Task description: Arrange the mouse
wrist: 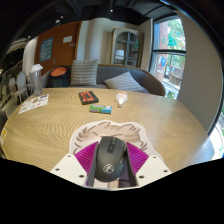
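A black computer mouse (111, 158) sits between my two fingers, its nose pointing ahead. Both magenta pads (88, 157) press on its sides, so my gripper (111, 160) is shut on it. The mouse is over a white mouse pad with a pale pink pattern (112, 131) that lies on the round wooden table (60, 122). I cannot tell whether the mouse is resting on the pad or held just above it.
Beyond the pad lie a teal flat item (100, 108), a dark red-edged item (88, 97) and a small white cup (121, 99). A paper sheet (33, 102) and a clear cup (37, 78) are at the far left. Sofa with cushions (110, 78) behind.
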A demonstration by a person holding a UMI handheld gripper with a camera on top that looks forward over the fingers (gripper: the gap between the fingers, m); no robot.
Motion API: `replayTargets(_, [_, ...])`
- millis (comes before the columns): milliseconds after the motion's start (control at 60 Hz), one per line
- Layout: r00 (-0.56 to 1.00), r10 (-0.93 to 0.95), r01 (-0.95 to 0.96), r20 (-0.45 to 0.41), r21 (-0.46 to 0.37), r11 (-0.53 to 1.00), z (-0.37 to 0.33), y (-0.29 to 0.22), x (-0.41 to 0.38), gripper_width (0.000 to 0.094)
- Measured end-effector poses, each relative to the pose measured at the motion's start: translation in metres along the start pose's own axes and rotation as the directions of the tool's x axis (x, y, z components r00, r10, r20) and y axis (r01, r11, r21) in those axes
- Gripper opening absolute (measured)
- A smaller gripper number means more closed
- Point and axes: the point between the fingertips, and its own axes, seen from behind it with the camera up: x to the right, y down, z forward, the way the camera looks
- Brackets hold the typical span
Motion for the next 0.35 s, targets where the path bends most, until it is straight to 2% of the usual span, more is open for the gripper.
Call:
replayTargets(33, [1.0,0.014,-0.014,0.012,0.006,1.0,-0.002,0.0,-0.001,0.0537])
replayTargets(117, [1.0,0.017,-0.019,0.018,0.087,0.996,-0.018,-0.012,0.005,0.0787])
replayTargets(150, [1.0,0.004,-0.005,0.013,0.107,0.994,-0.031,-0.012,0.009,0.0856])
replayTargets(233, [1.0,-0.008,0.005,0.016,0.149,0.989,-0.067,-0.01,0.014,0.0865])
replayTargets(350, [0.994,0.015,-0.034,0.105,0.186,0.982,-0.121,0.011,0.009,0.0862])
